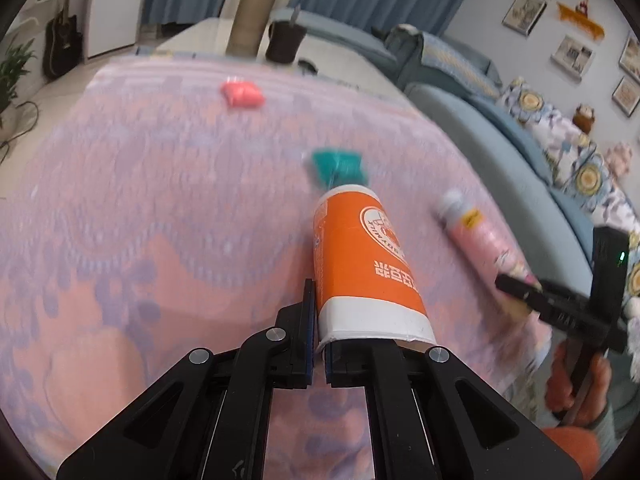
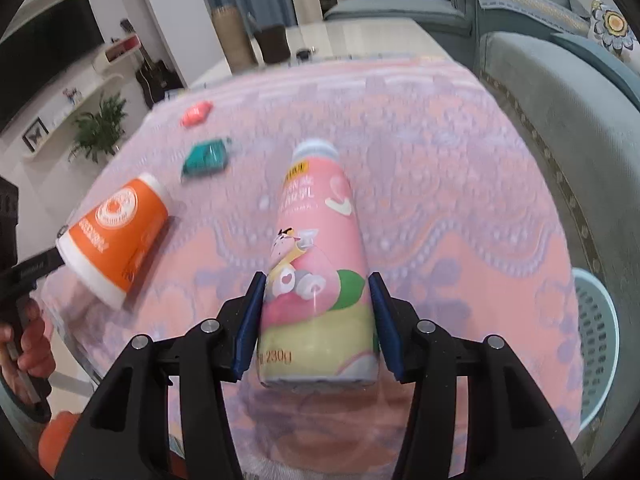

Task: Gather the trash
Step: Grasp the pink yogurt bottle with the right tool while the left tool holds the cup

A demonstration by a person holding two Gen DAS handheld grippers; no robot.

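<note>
My left gripper (image 1: 318, 320) is shut on the rim of an orange and white paper cup (image 1: 360, 264), one finger outside the wall and one inside. The cup (image 2: 116, 232) hangs tilted above the pink and lilac tablecloth (image 1: 160, 200). My right gripper (image 2: 317, 280) is shut on a pink drink bottle (image 2: 316, 220), blue pads on both sides of its lower body. In the left wrist view the bottle (image 1: 476, 232) is at the right. A teal wrapper (image 1: 338, 164) and a coral wrapper (image 1: 242, 94) lie on the cloth beyond.
A pale blue slotted basket (image 2: 596, 336) stands off the table's right edge, beside a grey-blue sofa (image 2: 560, 100). At the far end of the table stand a tall beige roll (image 1: 250, 16) and a dark cup (image 1: 286, 42). A hand (image 2: 28, 344) grips the left tool.
</note>
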